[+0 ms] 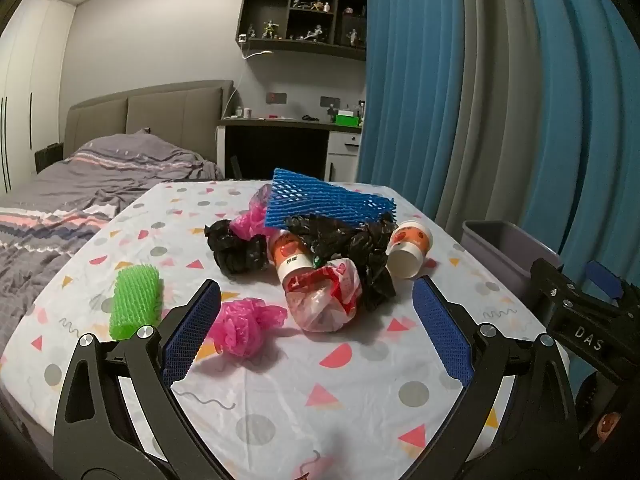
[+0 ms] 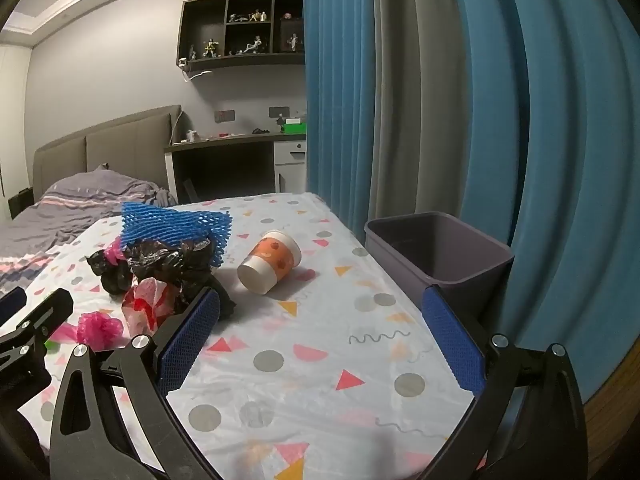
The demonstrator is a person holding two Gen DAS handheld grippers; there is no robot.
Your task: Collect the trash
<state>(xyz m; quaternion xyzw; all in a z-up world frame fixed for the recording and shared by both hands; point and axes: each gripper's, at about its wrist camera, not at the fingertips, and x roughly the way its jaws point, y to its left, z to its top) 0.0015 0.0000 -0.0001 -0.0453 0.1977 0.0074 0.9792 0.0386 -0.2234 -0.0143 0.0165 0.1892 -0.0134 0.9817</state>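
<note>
Your left gripper (image 1: 316, 292) hangs spread wide over the table (image 1: 360, 400), holding nothing; your right gripper (image 2: 320, 300) is likewise splayed and empty; the trash pile (image 1: 320, 248) lies mid-table, the grey bin (image 2: 440, 252) just beside the table's right edge.

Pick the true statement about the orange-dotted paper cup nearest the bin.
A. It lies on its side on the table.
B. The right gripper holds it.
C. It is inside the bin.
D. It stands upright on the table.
A: the paper cup lies tipped on the tablecloth, outside the bin, and the right gripper is open and empty.
</note>
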